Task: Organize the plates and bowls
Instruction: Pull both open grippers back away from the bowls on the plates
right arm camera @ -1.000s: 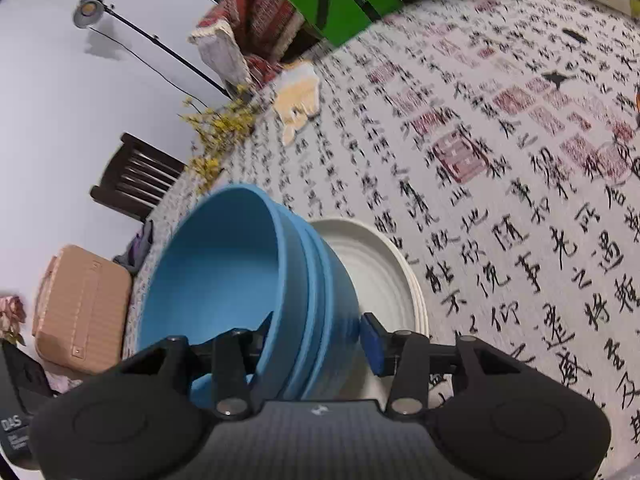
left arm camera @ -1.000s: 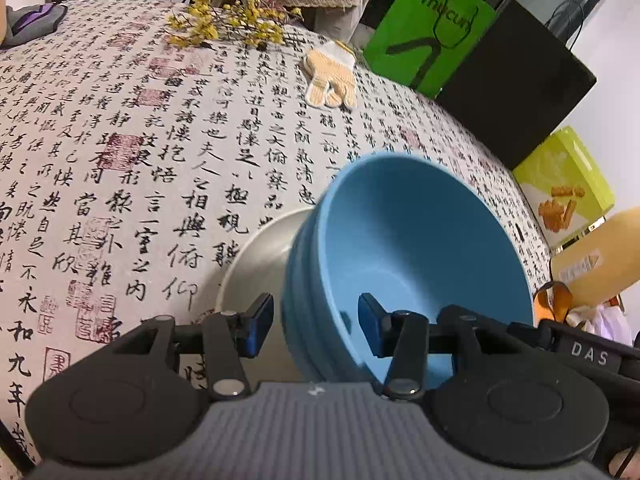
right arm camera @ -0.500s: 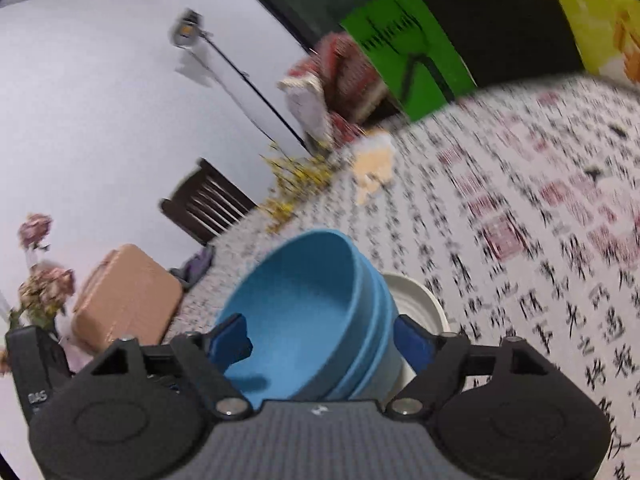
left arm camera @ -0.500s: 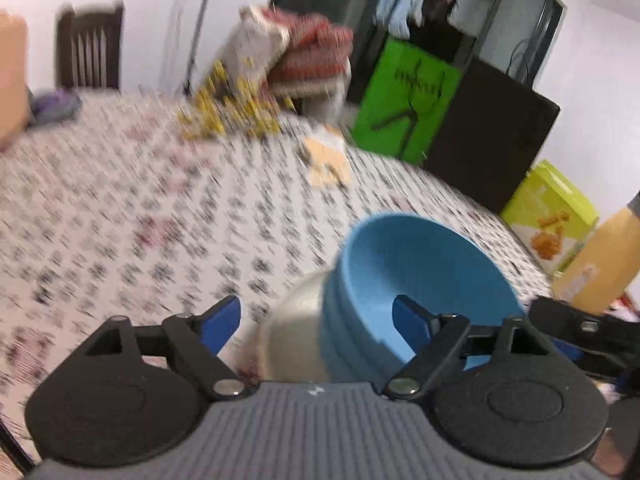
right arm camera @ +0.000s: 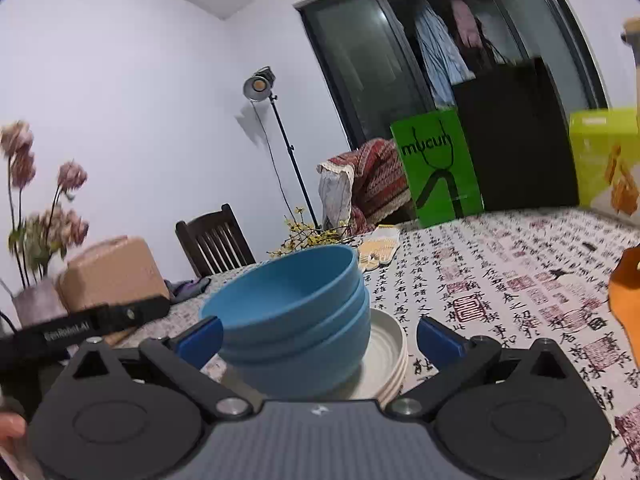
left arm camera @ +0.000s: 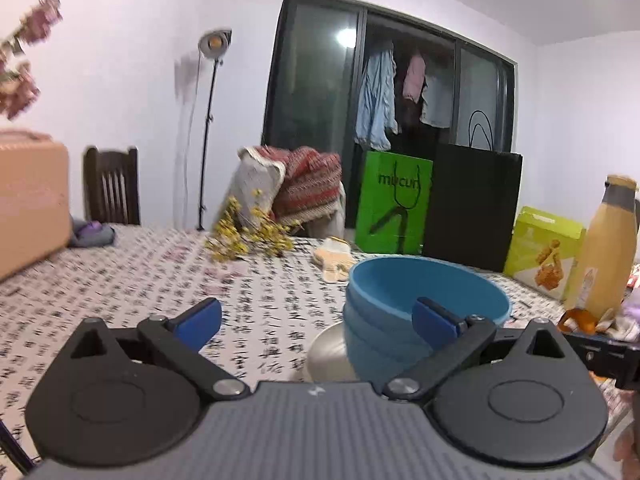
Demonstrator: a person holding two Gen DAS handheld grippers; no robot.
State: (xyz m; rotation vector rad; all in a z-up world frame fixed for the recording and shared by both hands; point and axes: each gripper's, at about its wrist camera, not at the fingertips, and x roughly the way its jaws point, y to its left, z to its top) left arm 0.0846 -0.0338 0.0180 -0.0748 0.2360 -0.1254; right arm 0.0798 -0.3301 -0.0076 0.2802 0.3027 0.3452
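Standing on the worktop (right arm camera: 500, 264), which is covered by a calligraphy-print cloth: one stack of blue bowls (right arm camera: 296, 320), nested, set inside a stack of cream plates (right arm camera: 390, 350).

Left gripper (left arm camera: 316, 314): fingers spread wide, having just been opening; nothing gripped. Its right pad overlaps the bowl rim in its own view; contact cannot be told. The bowl stack sits toward that right finger, not between both.

Right gripper (right arm camera: 318, 334): fingers spread wide, having just been opening; the bowl stack lies between them, pads clear of it.

Other items on the worktop: yellow dried flowers (left arm camera: 248, 236), a cream knitted glove (left arm camera: 334, 260), a green paper bag (left arm camera: 394, 202), a black paper bag (left arm camera: 472, 210), a lime snack box (left arm camera: 542, 248), a yellow bottle (left arm camera: 606, 248), a tan case (right arm camera: 112, 272).
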